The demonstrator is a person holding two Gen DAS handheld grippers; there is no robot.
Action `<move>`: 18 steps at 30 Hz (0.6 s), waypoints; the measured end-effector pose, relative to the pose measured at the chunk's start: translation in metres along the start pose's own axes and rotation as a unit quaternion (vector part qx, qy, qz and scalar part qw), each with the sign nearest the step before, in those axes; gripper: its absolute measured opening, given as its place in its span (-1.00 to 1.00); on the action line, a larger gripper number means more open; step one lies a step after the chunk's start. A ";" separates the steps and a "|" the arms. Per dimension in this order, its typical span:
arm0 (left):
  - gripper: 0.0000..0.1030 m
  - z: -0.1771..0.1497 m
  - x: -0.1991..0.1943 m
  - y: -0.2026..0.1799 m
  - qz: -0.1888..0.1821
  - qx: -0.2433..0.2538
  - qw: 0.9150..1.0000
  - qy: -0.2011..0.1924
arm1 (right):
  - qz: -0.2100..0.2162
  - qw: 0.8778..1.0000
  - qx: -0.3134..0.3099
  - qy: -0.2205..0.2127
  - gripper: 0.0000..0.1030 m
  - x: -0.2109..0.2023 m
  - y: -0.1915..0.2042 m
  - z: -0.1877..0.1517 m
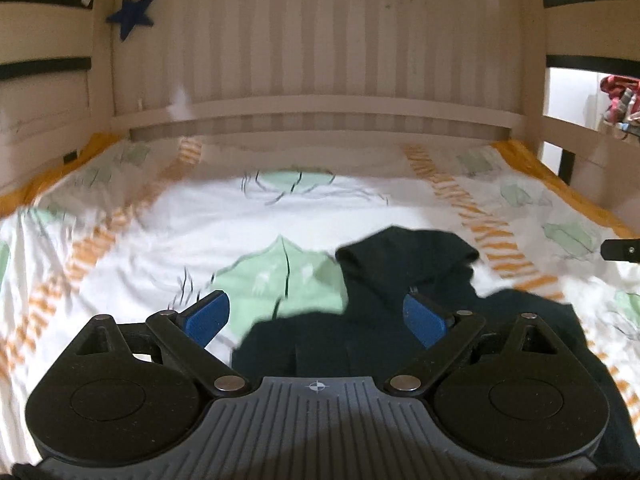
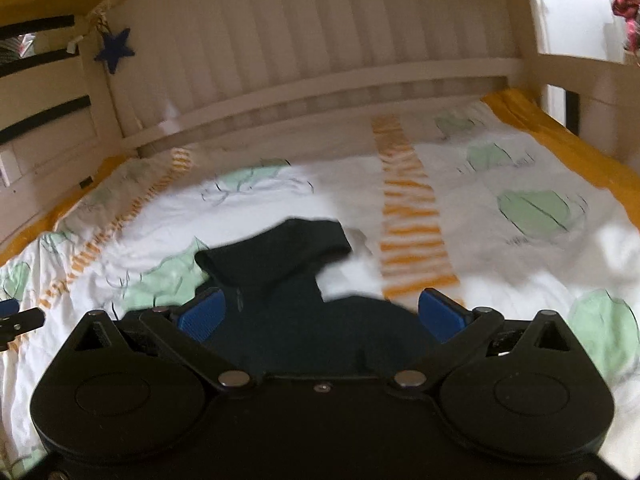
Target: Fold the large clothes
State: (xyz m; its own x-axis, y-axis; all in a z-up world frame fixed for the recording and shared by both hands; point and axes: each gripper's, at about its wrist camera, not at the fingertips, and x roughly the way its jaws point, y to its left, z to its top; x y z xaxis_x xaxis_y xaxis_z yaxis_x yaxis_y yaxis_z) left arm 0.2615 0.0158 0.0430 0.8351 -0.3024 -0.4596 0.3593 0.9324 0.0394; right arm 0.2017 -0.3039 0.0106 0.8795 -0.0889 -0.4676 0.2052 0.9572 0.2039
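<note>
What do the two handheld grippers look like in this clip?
Both are black, with two round discs, linkage bars on silver pivot pins, and ribbed blue pads on the fingers. The left gripper has a grey ribbed centre plate bearing a small crosshair mark; the right gripper has a plain black centre with one screw. No cables, hands or sleeves show.

left gripper (image 1: 316, 320): black linkage arms, two round black discs with raised centres
left fingers (image 1: 208, 318): blue ribbed pads on black carriers
left base plate: grey, ribbed lengthwise, small black-and-white crosshair mark at its far edge
left pivots: silver round pins at the arm joints
right gripper (image 2: 322, 316): same black arms and discs, plain black base
right fingers (image 2: 442, 314): blue pads
right fixings: silver pivot pins, one small screw at centre
</note>
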 end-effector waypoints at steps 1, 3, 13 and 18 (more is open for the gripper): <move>0.84 0.004 0.009 -0.002 0.002 0.004 1.000 0.000 | 0.000 1.000 -0.003 -0.001 0.99 0.008 0.004 0.005; 0.84 0.010 0.031 -0.006 0.001 0.012 1.000 0.002 | -0.005 1.000 -0.007 -0.001 0.99 0.028 0.010 0.009; 0.83 0.004 0.143 -0.028 -0.007 0.070 0.997 0.020 | -0.042 0.999 -0.017 0.017 0.99 0.147 0.015 -0.011; 0.83 -0.002 0.194 -0.030 0.000 0.088 0.996 0.027 | -0.059 0.997 -0.040 0.015 0.99 0.195 0.017 -0.025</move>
State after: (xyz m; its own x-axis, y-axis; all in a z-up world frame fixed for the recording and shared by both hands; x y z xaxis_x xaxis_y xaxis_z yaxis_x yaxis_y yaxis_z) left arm 0.4120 -0.0704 -0.0496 0.8132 -0.2874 -0.5061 0.4308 0.8819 0.1913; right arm 0.3664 -0.2981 -0.0987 0.8381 -0.1952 -0.5094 0.2710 0.9594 0.0781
